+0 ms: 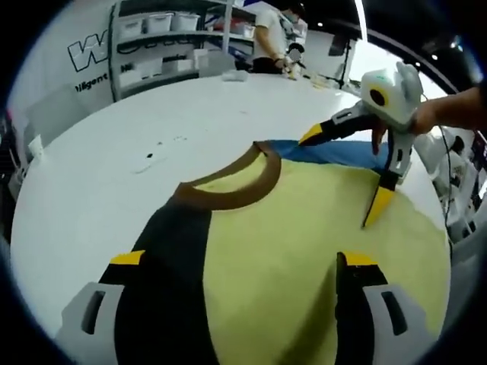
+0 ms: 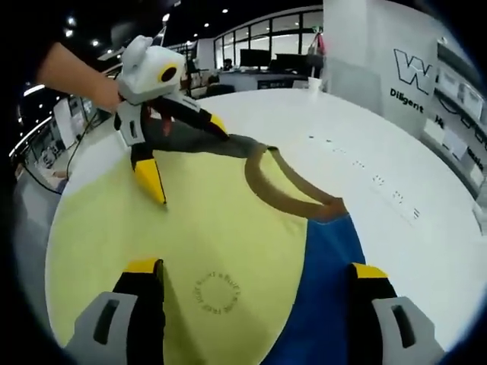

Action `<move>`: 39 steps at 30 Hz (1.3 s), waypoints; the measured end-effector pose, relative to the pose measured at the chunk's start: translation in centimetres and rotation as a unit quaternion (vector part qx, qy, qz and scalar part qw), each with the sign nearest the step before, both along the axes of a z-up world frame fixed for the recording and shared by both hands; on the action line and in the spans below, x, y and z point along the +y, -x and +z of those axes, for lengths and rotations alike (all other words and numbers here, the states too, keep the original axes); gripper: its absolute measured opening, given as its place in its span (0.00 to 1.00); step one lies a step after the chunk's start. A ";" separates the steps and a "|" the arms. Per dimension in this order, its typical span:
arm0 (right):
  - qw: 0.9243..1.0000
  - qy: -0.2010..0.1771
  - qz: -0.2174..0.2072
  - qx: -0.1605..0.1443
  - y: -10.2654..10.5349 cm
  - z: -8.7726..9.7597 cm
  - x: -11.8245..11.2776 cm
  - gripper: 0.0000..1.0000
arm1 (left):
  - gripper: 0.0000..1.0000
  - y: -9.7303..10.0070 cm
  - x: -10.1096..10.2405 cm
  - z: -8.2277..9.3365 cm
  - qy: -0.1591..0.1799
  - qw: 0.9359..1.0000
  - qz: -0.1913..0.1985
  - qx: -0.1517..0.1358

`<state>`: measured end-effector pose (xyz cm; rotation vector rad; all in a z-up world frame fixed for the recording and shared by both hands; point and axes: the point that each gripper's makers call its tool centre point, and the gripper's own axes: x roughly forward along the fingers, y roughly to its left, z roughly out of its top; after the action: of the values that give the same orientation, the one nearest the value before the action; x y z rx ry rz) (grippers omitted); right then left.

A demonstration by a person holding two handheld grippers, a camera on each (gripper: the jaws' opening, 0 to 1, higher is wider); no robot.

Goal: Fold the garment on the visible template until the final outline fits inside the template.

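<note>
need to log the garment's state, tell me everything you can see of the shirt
The shirt is a soft knit tee lying flat on the white table: pale yellow body, brown ribbed collar, one dark sleeve and one blue sleeve, small round print on the chest. Both tools, left tool and right tool, are open with their jaws over the fabric.

From my seat the shirt point(image 1: 304, 228) reads as soft matt cloth, yellow on the body, with a ribbed-looking brown collar point(image 1: 236, 194) and a blue sleeve point(image 2: 323, 289) of the same dull weave. The bench point(image 1: 114, 167) is smooth and white, faintly sheeny under the lights. My left gripper point(image 1: 247, 262) and right gripper point(image 2: 255, 266) look like hard plastic, grey shells with glossy yellow tips on the jaws.
</note>
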<state>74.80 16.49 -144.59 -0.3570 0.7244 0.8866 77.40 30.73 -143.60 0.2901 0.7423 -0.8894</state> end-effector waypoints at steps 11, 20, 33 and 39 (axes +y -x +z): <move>0.998 -0.019 -0.054 -0.009 2.6 1.1 -4.9 0.99 | 0.99 0.2 5.0 1.5 -0.003 0.999 0.015 -0.031; 0.995 -0.014 -0.095 -0.025 3.1 1.9 -7.5 0.98 | 0.99 -1.4 8.9 1.6 -0.027 0.997 0.048 -0.046; 0.984 0.007 -0.176 -0.027 4.8 1.6 -14.5 0.94 | 0.97 -0.1 16.1 0.5 -0.058 0.991 0.113 -0.049; 0.980 0.008 -0.196 -0.023 5.5 1.4 -15.8 0.95 | 0.97 -0.2 17.1 0.3 -0.064 0.989 0.122 -0.051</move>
<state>69.28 0.64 -143.23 -0.2359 0.7280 0.4975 77.58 47.86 -143.32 0.3479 0.7235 -0.5930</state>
